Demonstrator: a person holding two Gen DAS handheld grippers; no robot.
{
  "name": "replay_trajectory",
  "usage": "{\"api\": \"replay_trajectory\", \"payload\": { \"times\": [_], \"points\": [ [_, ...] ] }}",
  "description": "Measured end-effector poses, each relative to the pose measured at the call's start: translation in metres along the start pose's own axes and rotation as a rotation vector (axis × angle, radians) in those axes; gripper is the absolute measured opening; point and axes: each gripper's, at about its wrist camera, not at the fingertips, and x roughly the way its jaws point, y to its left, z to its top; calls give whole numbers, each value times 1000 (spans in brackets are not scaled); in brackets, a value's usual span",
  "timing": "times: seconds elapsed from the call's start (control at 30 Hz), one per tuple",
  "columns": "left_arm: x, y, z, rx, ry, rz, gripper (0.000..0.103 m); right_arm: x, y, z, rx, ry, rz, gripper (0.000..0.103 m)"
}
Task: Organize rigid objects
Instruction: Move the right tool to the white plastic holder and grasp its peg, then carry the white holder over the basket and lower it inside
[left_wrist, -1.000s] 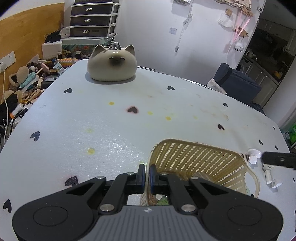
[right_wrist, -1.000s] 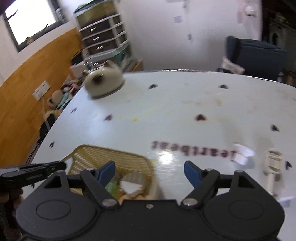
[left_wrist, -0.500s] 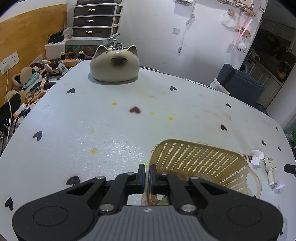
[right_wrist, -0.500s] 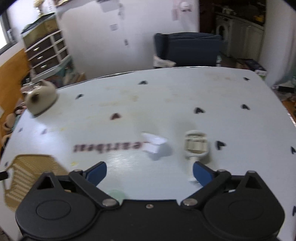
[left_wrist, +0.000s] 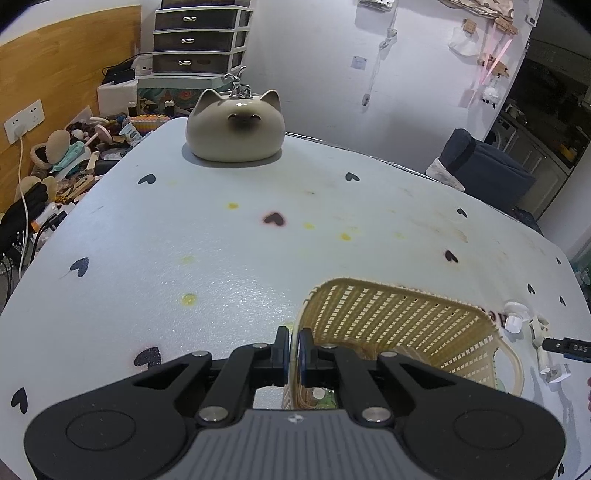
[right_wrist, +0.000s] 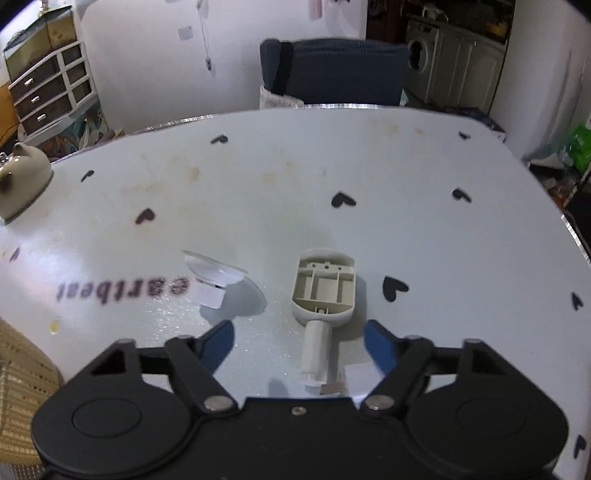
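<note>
White plastic handle (right_wrist: 320, 314) between right gripper (right_wrist: 299, 341) fingers.

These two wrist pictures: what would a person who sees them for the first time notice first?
Probably the beige cat-shaped pot, alone at the far end of the white table with its black heart prints. Next, the woven basket at the near edge, its rim pinched by the left gripper. In the right wrist view, a cream plastic handle piece lies between the open blue fingers of the right gripper, a clear suction cup beside it.
</note>
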Motion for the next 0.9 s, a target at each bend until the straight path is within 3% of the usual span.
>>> {"api": "replay_trajectory", "payload": {
  "times": [0.1, 0.23, 0.37, 0.73, 0.83, 0.9],
  "points": [
    [0, 0, 0, -4, -1, 1, 6, 12, -2, 0, 16, 20, -13, 61],
    [0, 0, -1, -8, -2, 3, 6, 26, -6, 0, 25, 51, -40, 53],
    [0, 0, -1, -12, -3, 4, 6, 31, -8, 0, 35, 62, -56, 38],
    [0, 0, -1, -11, -3, 3, 6, 40, -6, 6, 29, 89, -58, 33],
    [0, 0, -1, -12, -3, 3, 6, 41, -4, 8, 14, 95, -64, 21],
    [0, 0, -1, -13, -3, 2, 6, 41, 0, 8, -5, 100, -75, 20]
  ]
}}
